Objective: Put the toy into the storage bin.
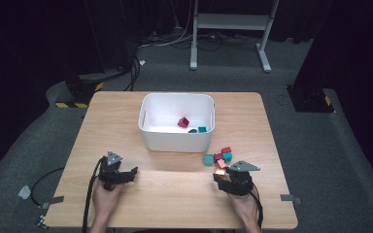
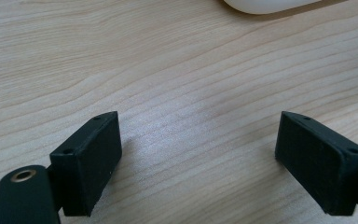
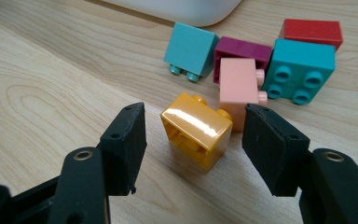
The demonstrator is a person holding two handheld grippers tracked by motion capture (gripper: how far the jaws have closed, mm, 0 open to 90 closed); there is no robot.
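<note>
A white bin [image 1: 177, 139] stands mid-table with a red brick [image 1: 183, 122] and a teal brick [image 1: 202, 129] inside. Right of its front corner lies a cluster of bricks: an orange brick [image 3: 196, 130] [image 1: 219, 171], a pink brick [image 3: 237, 86], a teal brick [image 3: 299, 69], a purple brick [image 3: 242, 48], a red brick [image 3: 311, 31] and a light teal brick [image 3: 190, 48]. My right gripper [image 3: 193, 137] [image 1: 222, 177] is open, its jaws on either side of the orange brick without touching it. My left gripper [image 2: 198, 158] [image 1: 129, 174] rests open over bare wood at the front left.
The wooden table [image 1: 126, 116] has bare room left of the bin and between the two grippers. The bin's rounded corner [image 2: 270, 4] shows at the top of the left gripper view. A cable [image 1: 88, 204] trails off the front edge.
</note>
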